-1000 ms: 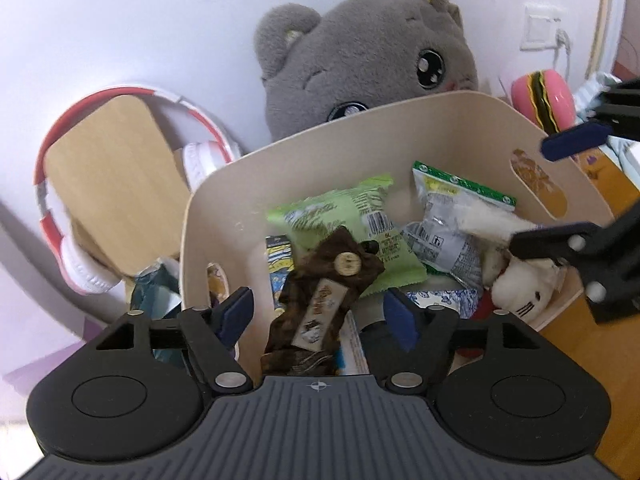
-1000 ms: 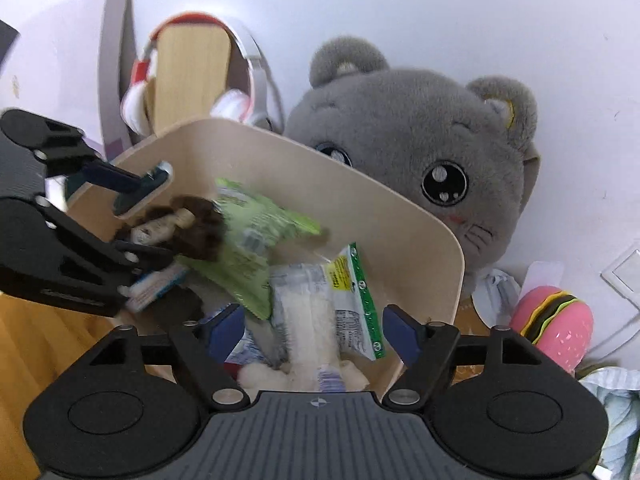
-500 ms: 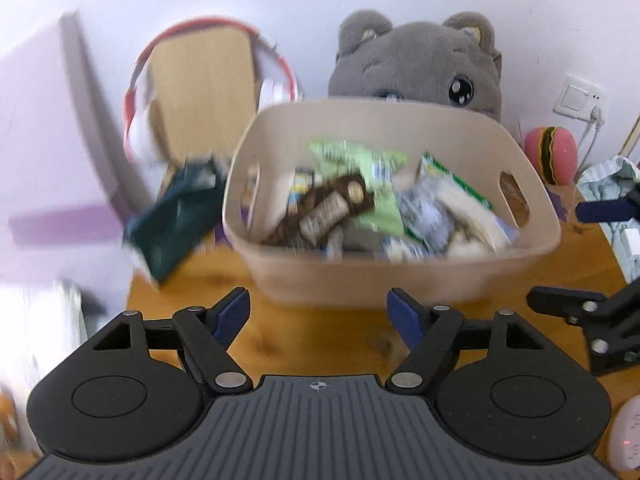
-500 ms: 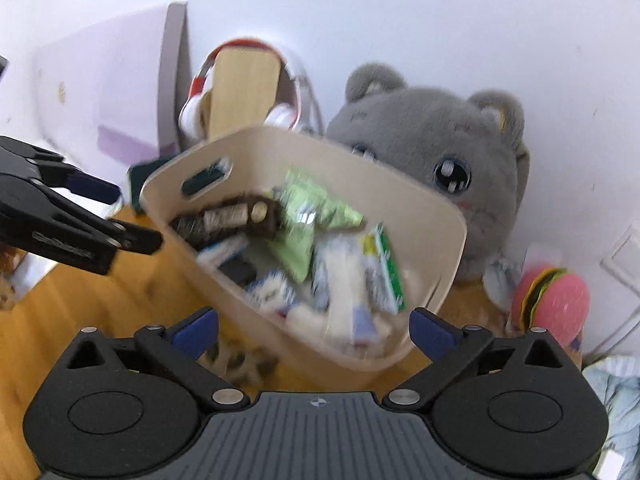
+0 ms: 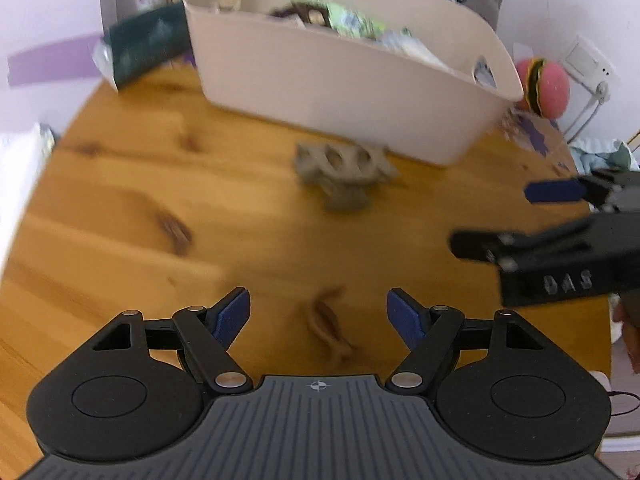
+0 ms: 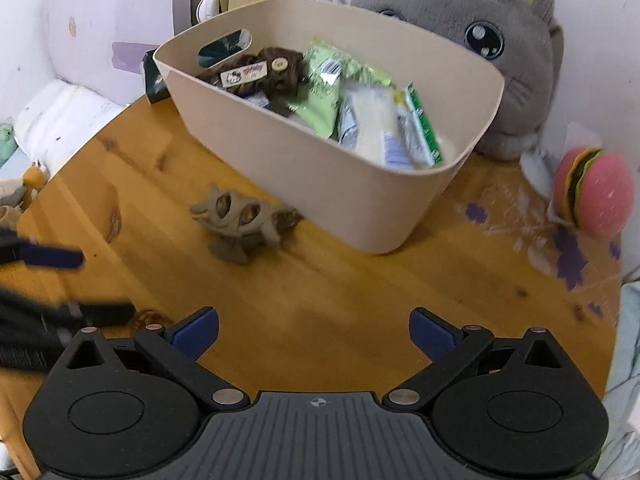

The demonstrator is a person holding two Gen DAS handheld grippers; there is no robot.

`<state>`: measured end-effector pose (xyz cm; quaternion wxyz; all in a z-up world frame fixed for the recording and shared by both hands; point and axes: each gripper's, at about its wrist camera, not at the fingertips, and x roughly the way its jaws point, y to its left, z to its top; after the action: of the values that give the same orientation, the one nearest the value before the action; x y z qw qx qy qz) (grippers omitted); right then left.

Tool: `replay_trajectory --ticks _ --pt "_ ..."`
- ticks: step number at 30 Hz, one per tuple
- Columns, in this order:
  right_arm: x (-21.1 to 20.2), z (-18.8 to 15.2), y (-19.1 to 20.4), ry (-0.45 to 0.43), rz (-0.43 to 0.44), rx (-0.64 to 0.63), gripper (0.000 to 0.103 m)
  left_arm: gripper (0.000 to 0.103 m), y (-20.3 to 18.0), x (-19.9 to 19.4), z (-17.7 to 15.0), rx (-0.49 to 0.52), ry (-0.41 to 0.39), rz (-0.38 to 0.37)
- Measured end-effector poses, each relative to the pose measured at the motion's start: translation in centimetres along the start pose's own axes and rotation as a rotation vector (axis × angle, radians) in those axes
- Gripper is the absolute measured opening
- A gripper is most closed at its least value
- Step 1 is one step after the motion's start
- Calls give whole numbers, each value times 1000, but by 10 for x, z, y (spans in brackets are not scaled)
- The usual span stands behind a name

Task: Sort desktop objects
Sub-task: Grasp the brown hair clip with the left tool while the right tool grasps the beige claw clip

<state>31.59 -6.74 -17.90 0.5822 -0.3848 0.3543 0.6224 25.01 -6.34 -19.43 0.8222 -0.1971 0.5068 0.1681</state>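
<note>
Both hand-held grippers (image 5: 318,318) (image 6: 314,334) wide open, empty, above table (image 6: 360,292).

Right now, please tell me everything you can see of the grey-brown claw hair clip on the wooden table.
The grey-brown claw hair clip looks like matte plastic, with oval cut-outs along its curved body and short teeth at the ends. It lies on its side on the wooden table, just in front of the beige plastic basket, close to its wall; whether they touch I cannot tell. Nothing else rests on it. Both hand-held grippers are apart from it. The left wrist view shows it blurred.
</note>
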Motion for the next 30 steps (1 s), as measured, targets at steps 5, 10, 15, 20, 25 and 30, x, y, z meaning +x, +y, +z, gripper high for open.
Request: replay_trajectory --ticks 5,10,15,20,25,30 --pt "8 -2 0 3 14 6 103 77 -8 17 -8 -24 39 17" --pt "15 -3 -2 2 24 28 103 72 -2 32 -12 -62 67 89" --pt "22 -1 0 -6 40 42 103 65 15 34 -11 -80 54 133" --pt "31 5 9 -44 47 75 103 61 33 31 -8 -81 36 153" --pt "43 15 28 -87 52 83 103 53 46 30 -7 -76 21 173" --pt "58 24 45 -105 51 92 103 52 60 29 -6 -91 4 204"
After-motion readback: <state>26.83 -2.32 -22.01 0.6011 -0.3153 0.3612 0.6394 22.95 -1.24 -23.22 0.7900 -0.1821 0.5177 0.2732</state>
